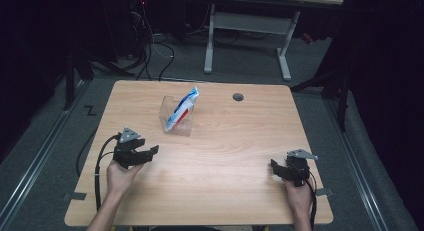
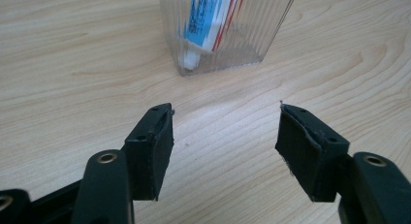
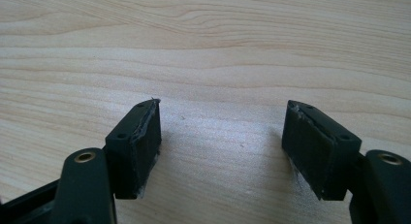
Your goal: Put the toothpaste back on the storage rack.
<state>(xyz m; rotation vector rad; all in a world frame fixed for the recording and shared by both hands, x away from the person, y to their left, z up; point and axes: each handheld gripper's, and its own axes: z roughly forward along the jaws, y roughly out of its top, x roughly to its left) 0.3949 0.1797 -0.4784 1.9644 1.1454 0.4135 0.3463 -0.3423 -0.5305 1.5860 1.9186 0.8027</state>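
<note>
A clear ribbed plastic holder stands on the wooden table, back of centre. A white, blue and red toothpaste tube leans inside it, cap end down. The same holder and tube appear just ahead in the left gripper view. My left gripper sits near the table's left side, open and empty, short of the holder; in its own view the left gripper has jaws wide apart. My right gripper rests near the front right, open over bare wood, as the right gripper shows.
A round cable hole sits in the table's back right. Beyond the table stand a white desk frame and loose cables on the grey floor. A metal rail runs along the floor at left.
</note>
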